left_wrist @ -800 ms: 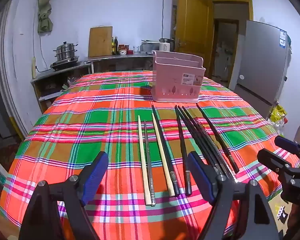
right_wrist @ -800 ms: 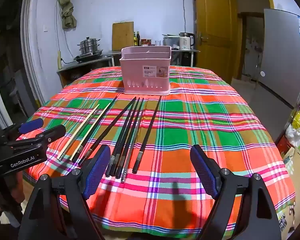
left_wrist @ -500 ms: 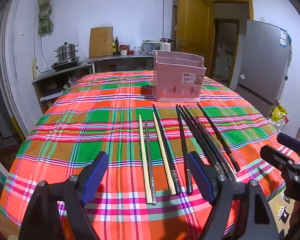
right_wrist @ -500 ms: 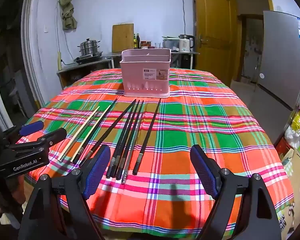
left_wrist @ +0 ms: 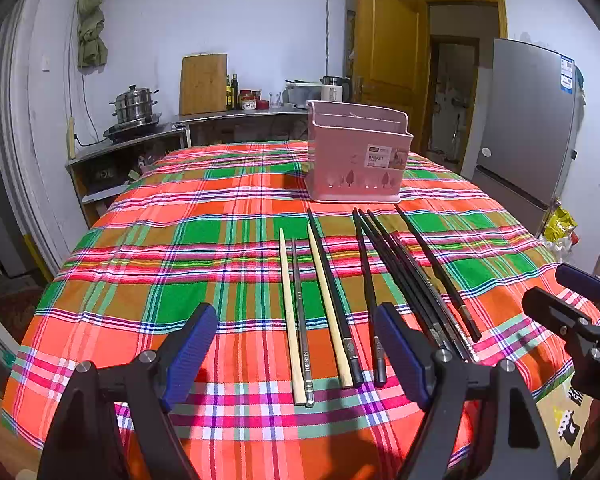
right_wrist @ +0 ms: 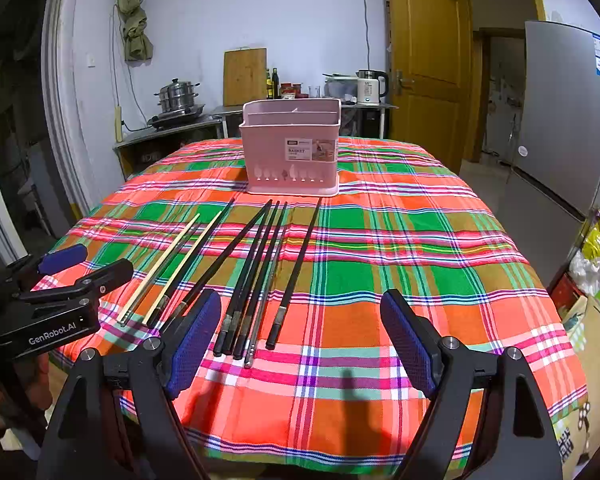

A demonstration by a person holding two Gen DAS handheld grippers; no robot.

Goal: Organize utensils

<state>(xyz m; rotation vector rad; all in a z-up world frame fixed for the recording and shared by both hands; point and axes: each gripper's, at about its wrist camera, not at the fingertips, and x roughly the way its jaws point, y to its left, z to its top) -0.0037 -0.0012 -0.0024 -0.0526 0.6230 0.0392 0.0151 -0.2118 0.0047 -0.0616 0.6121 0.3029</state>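
Observation:
Several chopsticks lie side by side on the plaid tablecloth (left_wrist: 172, 248), their tips towards a pink utensil basket (left_wrist: 356, 160) (right_wrist: 292, 152) that stands upright at the far middle. Two pale wooden chopsticks (left_wrist: 288, 312) (right_wrist: 160, 264) lie on the left, with a thin metal one between them. The black chopsticks (left_wrist: 400, 280) (right_wrist: 256, 264) lie on the right. My left gripper (left_wrist: 296, 354) hovers open over the near ends of the wooden ones. My right gripper (right_wrist: 300, 336) is open above the near ends of the black ones. Neither holds anything.
The table's near edge runs just under both grippers. Each gripper shows at the side of the other's view, the right gripper (left_wrist: 572, 304) and the left gripper (right_wrist: 60, 280). A counter with a steel pot (left_wrist: 134, 106), a cutting board (left_wrist: 203, 84), a wooden door and a grey fridge (left_wrist: 528, 120) stand beyond.

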